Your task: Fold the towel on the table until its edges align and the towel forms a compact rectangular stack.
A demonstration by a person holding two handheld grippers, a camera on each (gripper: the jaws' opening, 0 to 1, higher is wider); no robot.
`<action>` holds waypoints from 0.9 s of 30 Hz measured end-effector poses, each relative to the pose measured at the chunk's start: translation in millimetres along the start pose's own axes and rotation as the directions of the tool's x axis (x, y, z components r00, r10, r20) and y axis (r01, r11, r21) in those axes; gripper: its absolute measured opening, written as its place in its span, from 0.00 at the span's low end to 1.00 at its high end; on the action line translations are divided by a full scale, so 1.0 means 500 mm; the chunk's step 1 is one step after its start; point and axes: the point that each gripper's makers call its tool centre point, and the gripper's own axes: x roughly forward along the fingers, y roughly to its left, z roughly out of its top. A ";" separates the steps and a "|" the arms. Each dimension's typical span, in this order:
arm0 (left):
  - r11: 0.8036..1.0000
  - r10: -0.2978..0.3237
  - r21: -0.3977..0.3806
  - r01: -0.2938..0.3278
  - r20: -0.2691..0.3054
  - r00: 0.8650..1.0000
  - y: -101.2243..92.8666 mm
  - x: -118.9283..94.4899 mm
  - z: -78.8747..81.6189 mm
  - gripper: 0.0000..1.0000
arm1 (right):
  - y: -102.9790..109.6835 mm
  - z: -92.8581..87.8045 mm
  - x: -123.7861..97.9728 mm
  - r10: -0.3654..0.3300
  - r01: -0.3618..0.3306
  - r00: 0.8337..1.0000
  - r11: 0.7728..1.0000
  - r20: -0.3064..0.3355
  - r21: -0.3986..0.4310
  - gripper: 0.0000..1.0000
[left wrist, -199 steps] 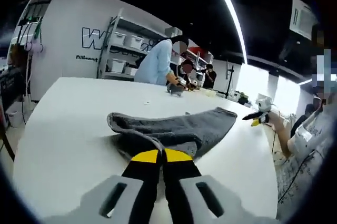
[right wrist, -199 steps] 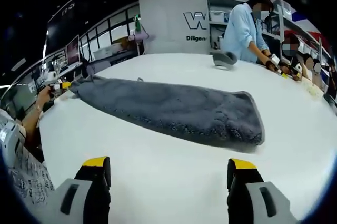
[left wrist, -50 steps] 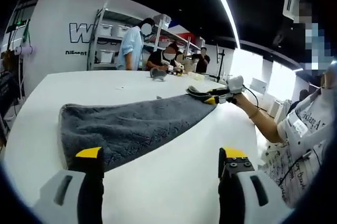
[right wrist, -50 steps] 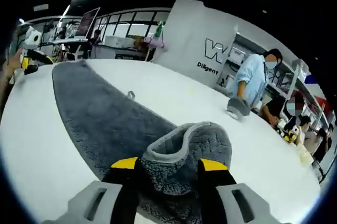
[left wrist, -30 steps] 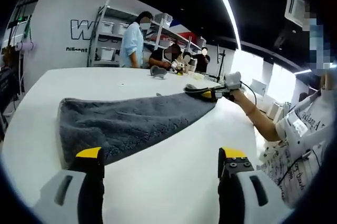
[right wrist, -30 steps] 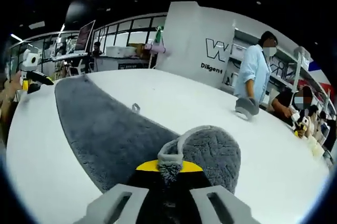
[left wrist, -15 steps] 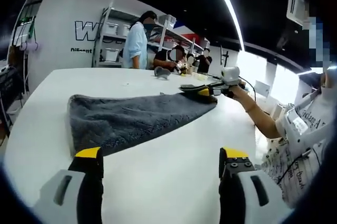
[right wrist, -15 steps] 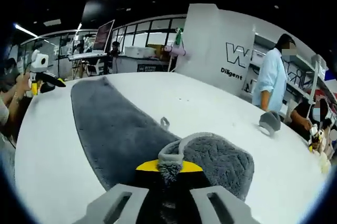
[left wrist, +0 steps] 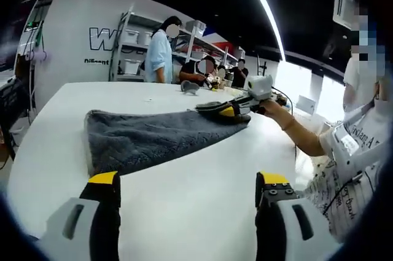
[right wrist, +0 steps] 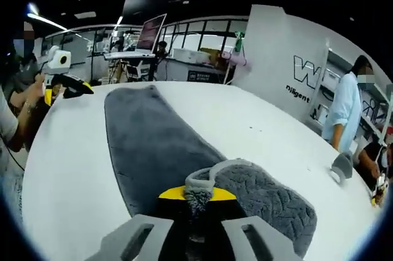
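Observation:
A long grey towel point(left wrist: 150, 138) lies on the white table point(left wrist: 184, 212). In the left gripper view my left gripper point(left wrist: 187, 180) stands open over bare table, a short way in front of the towel's near end. My right gripper point(left wrist: 224, 112) comes in from the right there, holding the towel's far end off the table. In the right gripper view my right gripper point(right wrist: 196, 194) is shut on a bunched edge of the towel point(right wrist: 153, 144), and the lifted end curls over beside the jaws. The left gripper point(right wrist: 66, 91) shows at the far end, held in a hand.
A small grey object point(left wrist: 190, 87) lies at the table's far side, where several people stand by shelves point(left wrist: 132, 52). The same grey object point(right wrist: 339, 169) shows at the right edge. The holder's arm point(left wrist: 301, 135) reaches in from the right. Bare table point(right wrist: 67, 169) flanks the towel.
My right gripper has shut on the towel's end and carried it, lifted, along the towel toward the left gripper's end. The left gripper has stayed open.

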 end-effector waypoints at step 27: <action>0.999 0.047 -0.005 -0.046 0.034 0.998 -0.002 -0.068 -0.009 0.95 | 0.118 0.207 0.169 0.172 -0.165 0.983 0.980 0.060 -0.111 0.06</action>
